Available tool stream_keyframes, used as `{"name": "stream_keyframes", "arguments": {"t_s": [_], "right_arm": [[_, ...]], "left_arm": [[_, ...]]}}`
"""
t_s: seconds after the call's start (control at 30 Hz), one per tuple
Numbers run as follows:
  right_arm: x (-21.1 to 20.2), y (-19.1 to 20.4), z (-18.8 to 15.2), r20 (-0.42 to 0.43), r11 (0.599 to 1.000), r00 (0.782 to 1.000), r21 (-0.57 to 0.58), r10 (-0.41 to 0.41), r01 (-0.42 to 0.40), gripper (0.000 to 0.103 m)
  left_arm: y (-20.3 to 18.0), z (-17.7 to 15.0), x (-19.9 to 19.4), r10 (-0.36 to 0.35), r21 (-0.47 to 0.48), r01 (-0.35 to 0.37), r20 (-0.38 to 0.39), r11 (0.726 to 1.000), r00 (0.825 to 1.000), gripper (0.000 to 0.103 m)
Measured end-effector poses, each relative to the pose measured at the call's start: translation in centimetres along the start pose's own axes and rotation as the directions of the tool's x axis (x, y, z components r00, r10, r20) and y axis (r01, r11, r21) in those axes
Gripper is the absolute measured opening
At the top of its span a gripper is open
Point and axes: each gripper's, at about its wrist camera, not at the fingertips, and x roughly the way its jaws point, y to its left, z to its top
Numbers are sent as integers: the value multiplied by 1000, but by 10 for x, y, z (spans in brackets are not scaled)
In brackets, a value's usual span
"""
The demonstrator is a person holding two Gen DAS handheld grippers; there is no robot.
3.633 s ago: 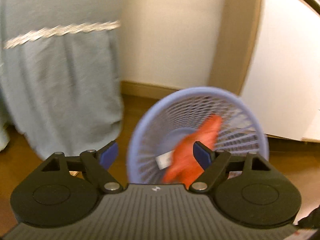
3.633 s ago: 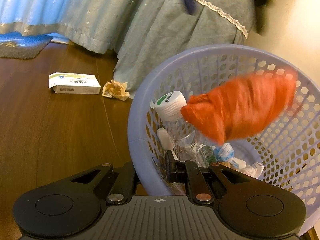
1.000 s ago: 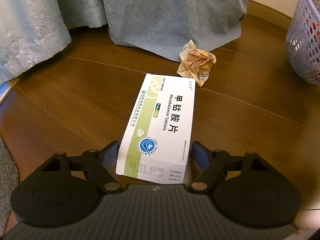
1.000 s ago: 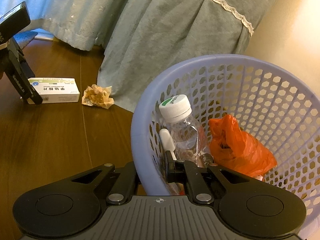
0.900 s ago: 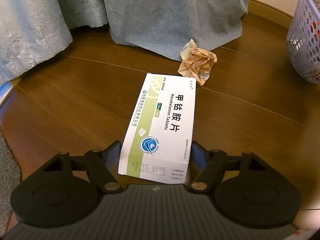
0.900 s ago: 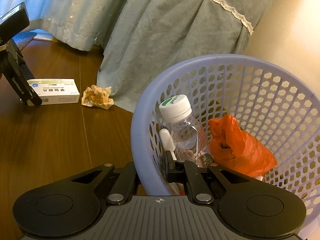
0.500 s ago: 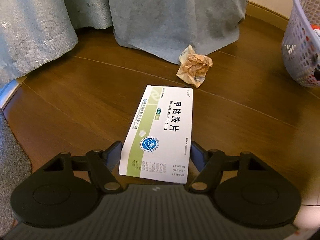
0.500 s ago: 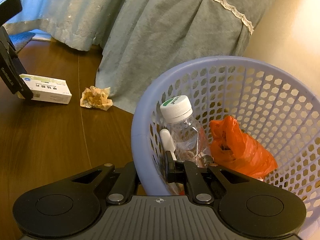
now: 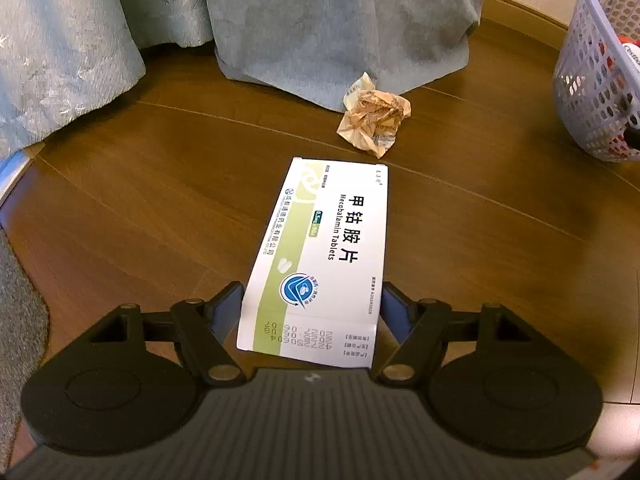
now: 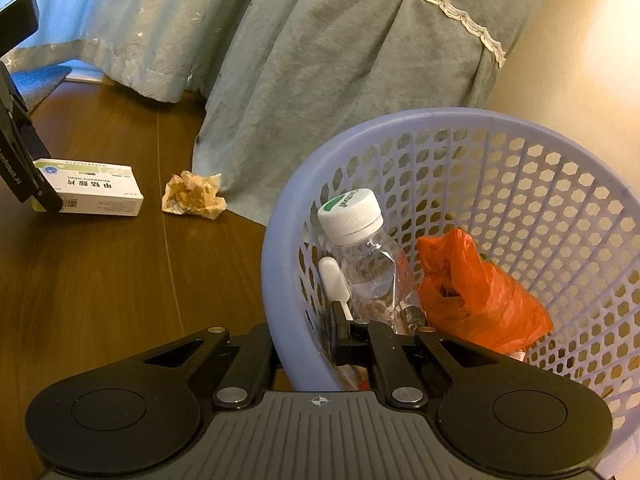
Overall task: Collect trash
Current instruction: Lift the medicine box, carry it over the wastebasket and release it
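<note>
Basket [image 10: 276,248], lavender plastic mesh, stands on the wood floor [image 9: 120,208] by the wall. Inside: clear bottle [image 10: 368,264] with white cap leaning on the near wall, orange bag [image 10: 476,300] crumpled beside it, a white stick [image 10: 334,280] against the wall, smaller scraps at the bottom, unclear. Right tool [image 10: 344,334] is pinched together over the basket's near rim, one finger outside, one inside.

Box [image 9: 320,256]: flat white carton with an olive-green band, a blue round logo, Chinese text and "Mecobalamin Tablets". It lies on the floor with its printed face up. Long axis runs straight away from the left tool [image 9: 312,308], far end toward the paper wad [image 9: 374,120].

Left tool is clamped on the box's near end, blue pads on both long sides. Wad lies just beyond the box, not touching, at the bedskirt's [image 9: 340,24] hem.
</note>
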Motion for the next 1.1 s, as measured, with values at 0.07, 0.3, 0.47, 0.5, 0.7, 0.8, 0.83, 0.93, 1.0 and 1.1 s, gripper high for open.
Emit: {"name": "stream_keyframes", "arguments": {"t_s": [0.07,0.3,0.47,0.5,0.7,0.8,0.83,0.93,1.0,1.1], "right_arm": [[0,0,0,0,1000,1000,1,0,0,4],[0,0,0,0,1000,1000,0,1,-1,4],[0,0,0,0,1000,1000,-1,1,-1,4],[0,0,-1,0,1000,1000,-1,1,-1,4],[-1,0,-1,-1,1000,1000,-9,4,-4,4],[-1,0,-2,-3,1000,1000,-12,4,-4,4],[-1,0,-2,-3,1000,1000,-12,5,-5,4],[-1,0,-2,-3,1000,1000,-12,5,-5,4],[-1,0,-2,-3,1000,1000,-12,4,-4,4],[-1,0,-2,-3,1000,1000,-10,5,-5,4]], "left_arm": [[1,-2,2,-2,-8,2,-3,1000,1000,70],[4,-6,7,-16,-45,16,-2,999,1000,71],[9,-5,12,-32,-105,32,1,994,999,75],[9,-5,13,-30,-106,30,1,994,1000,75],[8,-7,16,-21,-84,21,8,996,1000,76],[9,-8,17,-18,-82,19,9,996,1000,73],[9,-8,16,-18,-86,19,10,996,1000,73],[9,-8,14,-9,-82,10,15,997,1000,71],[8,-7,9,-1,-68,2,25,998,1000,71],[8,-5,1,1,-56,1,25,998,1000,70]]}}
